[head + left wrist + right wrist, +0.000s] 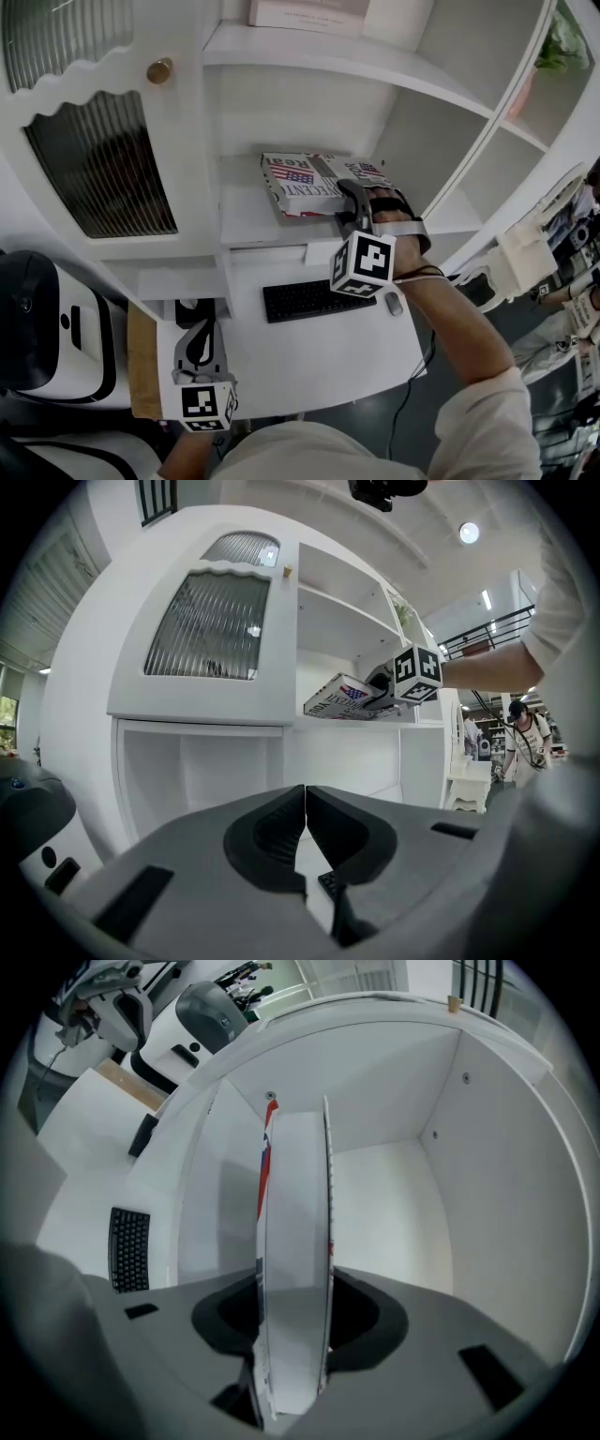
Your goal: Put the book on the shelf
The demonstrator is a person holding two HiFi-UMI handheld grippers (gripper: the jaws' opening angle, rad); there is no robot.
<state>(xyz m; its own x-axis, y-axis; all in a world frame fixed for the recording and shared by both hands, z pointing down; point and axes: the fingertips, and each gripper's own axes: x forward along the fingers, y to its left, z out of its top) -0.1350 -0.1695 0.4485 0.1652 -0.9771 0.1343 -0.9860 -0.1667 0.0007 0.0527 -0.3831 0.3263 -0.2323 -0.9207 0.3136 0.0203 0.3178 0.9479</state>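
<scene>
The book (309,183) is lying flat, cover up, in the middle compartment of the white shelf (251,220), out near its front edge. In the left gripper view it is tilting slightly above the board, and I cannot tell whether it is touching it. The right gripper (351,201) is clamping the book's near right corner. In the right gripper view the book is showing edge-on, with both jaws pressing on its covers, about half open.

The compartment behind the book is showing bare white walls, with nothing blocking it. On the board above, another flat book (309,13) is lying. To the left a cabinet door (98,178) with ribbed glass and a brass knob (159,70) is standing shut. Below the shelf, a keyboard (317,300) and a mouse (394,303) are sitting on the desk (309,370). A white and black machine (42,323) is standing at the desk's left end.

The right forearm is reaching up and forward over the mouse, with the gripper aiming into the compartment. The left gripper (194,328) is hovering low over the desk's left part, well apart from the book, pointing toward the shelf. Its jaws are meeting tip to tip and holding nothing.
</scene>
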